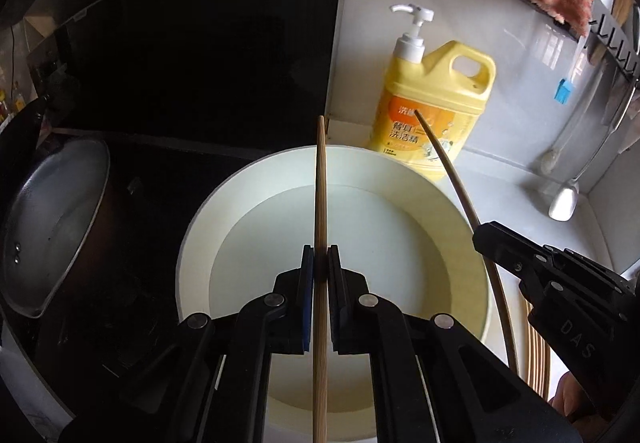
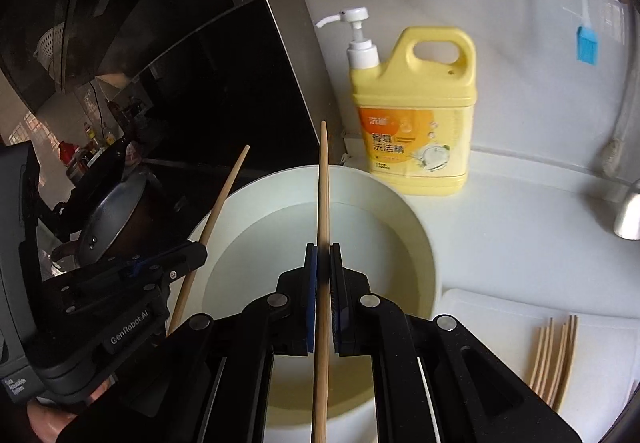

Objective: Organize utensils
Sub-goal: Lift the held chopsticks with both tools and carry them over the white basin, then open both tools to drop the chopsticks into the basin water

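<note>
Each gripper clamps one chopstick: left gripper (image 1: 320, 263) on the left chopstick (image 1: 321, 179), right gripper (image 2: 323, 261) on the right chopstick (image 2: 323, 187), both over the basin (image 1: 404, 167), tips toward 12 o'clock. Loose chopsticks (image 2: 554, 355) lie at 4 o'clock on a board (image 2: 500, 307). Likely best: keep both grips firm, carry the sticks level, avoid crossing.

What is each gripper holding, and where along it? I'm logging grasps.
Left gripper: one wooden chopstick, pinched partway along its length. Right gripper: another chopstick, likewise gripped mid-shaft.
</note>
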The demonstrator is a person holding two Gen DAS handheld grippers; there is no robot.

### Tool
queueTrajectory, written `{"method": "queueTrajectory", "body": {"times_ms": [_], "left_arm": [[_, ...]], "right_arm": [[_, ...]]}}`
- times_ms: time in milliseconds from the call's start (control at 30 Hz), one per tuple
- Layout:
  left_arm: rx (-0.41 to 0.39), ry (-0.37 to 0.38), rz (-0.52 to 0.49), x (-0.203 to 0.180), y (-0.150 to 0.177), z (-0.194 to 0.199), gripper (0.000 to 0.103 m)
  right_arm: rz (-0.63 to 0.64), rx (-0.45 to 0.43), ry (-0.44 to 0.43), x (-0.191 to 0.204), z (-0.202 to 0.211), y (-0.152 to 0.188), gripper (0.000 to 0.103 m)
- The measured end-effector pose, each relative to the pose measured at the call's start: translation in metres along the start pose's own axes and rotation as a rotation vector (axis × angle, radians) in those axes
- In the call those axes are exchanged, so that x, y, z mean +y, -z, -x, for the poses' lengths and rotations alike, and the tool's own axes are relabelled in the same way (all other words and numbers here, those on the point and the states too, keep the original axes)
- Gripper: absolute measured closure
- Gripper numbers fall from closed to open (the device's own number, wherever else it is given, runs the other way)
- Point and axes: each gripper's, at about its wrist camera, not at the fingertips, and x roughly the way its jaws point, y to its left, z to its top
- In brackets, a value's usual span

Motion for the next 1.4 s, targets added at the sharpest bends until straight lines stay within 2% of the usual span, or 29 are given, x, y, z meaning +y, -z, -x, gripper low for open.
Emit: {"method": "queueTrajectory", "body": {"times_ms": [167,367,833,1267,1400], "left_arm": [[0.058,0.011,-0.009,0.014,0.000,-0.034,0.096],[0.113,0.023,-0.006,0.019,0.002,-0.067,0.096],[0.202,0.021,0.001,0.027,0.009,-0.104,0.096],[0.237,-0.007,0.020,0.029,0.013,-0.110,0.095],[0.232,-0.014,0.031,0.034,0.015,-0.104,0.094]], "right_arm": [[-0.002,0.064,0.010,0.013,-0.040,-0.004,0.097],[-0.038,0.159,0.028,0.008,-0.074,0.002,0.097],[-0.087,0.278,0.076,-0.004,-0.100,0.015,0.097],[-0.084,0.315,0.107,-0.008,-0.110,0.021,0.097],[-0.075,0.287,0.122,-0.008,-0.103,0.019,0.087]]}}
